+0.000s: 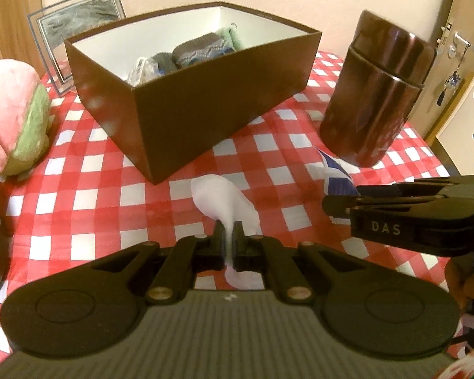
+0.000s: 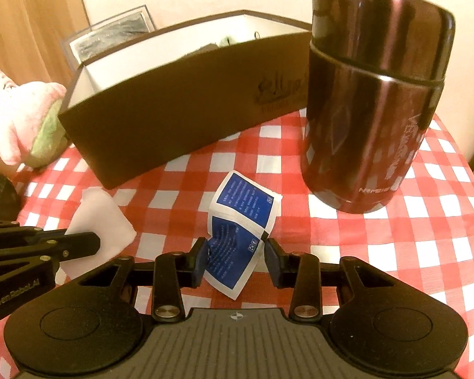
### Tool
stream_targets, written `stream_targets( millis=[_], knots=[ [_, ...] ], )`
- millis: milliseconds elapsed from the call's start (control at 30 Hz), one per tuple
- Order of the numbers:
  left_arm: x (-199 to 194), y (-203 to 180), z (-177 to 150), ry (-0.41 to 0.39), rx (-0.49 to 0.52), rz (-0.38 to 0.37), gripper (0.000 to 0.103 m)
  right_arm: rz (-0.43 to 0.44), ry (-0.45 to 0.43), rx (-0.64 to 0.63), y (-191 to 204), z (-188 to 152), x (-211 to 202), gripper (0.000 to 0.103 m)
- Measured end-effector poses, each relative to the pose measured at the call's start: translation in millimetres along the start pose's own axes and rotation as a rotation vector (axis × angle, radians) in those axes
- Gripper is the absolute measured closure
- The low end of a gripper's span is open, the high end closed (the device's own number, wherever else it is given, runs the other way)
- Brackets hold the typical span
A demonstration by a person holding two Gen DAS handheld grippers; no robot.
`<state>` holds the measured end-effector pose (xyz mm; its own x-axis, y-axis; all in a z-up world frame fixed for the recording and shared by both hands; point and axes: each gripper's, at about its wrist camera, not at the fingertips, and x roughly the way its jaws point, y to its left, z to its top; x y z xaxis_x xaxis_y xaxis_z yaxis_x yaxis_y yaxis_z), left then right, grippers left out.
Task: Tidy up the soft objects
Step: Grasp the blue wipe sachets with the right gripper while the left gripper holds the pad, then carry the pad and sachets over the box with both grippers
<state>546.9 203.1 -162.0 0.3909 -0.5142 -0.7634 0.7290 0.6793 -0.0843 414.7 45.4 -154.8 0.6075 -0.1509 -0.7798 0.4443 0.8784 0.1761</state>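
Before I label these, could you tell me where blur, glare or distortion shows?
Left wrist view: warm cast; fisheye bows the box; flask slightly smeared. Right wrist view: glare streaks on the flask, packet print sharp, plush soft at the edge.

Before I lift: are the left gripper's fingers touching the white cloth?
Touching. In the left wrist view the left gripper has both fingers pressed on the white cloth, which runs pinched between them.

Looks like somebody's home: a table with a red-and-white checkered cloth [image 1: 88, 164], a glass picture frame [image 1: 79, 15] upper left, a pink plush toy [image 1: 12, 117] at the left edge, and a door with keys [image 1: 458, 47] far right.
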Motion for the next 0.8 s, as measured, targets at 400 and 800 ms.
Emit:
stream_targets(
  millis=[400, 800],
  knots=[
    [-28.3, -4.5, 10.8, -0.054, 0.013, 0.014, 0.100, 0.050, -0.073, -0.003, 2.6, 13.3, -37.4, 0.064],
    [-52.8, 1.0, 41.7, -0.123, 0.031, 0.038, 0.100, 0.100, -0.138, -0.040, 16.8, 39.1, -55.5, 0.064]
  ],
)
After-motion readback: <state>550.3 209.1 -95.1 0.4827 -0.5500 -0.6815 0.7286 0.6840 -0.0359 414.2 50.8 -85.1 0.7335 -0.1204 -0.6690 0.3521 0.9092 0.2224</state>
